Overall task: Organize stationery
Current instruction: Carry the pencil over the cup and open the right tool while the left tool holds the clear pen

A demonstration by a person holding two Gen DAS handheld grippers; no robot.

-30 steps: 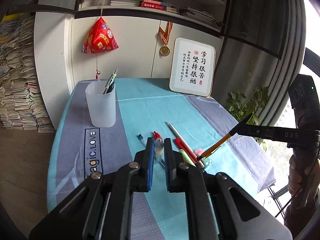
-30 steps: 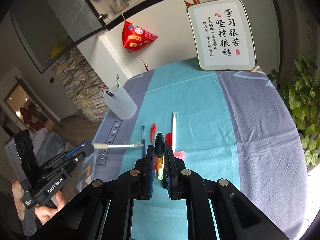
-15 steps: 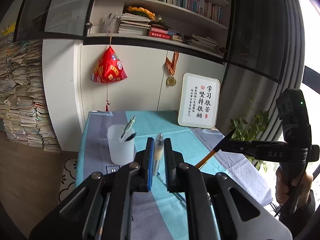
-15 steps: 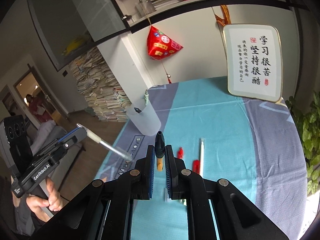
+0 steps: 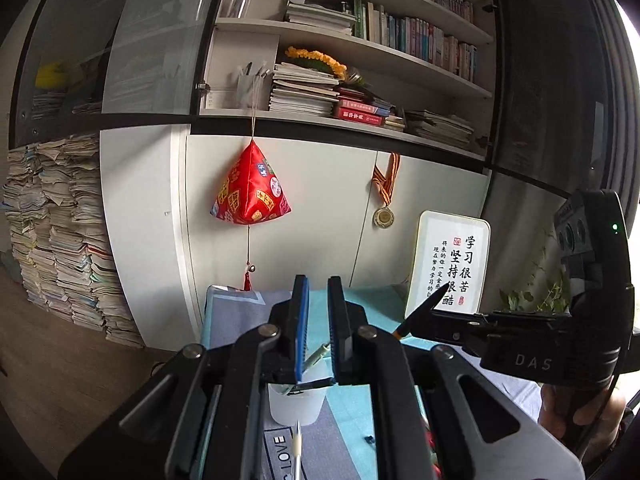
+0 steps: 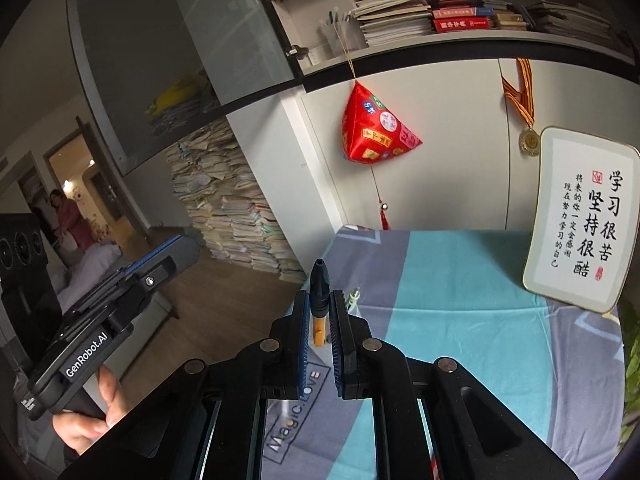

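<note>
Lifting clear of the counter (image 6: pixel 460 280), both tools ride higher than a second ago, so the picked-up pens look bound for the cup (image 5: pixel 296 406). The right gripper (image 6: pixel 319 294) has its fingers clamped on one orange pen (image 6: pixel 319 280), black cap forward, just short of the cup. The left gripper (image 5: pixel 317 284) has narrow fingers in line with the cup; whether they pinch the pale pen (image 5: pixel 296 446) beneath, I cannot tell. One cup, with two pens inside.

Two tongs (image 6: pixel 319 312) (one cup (image 5: pixel 296 404))
</note>
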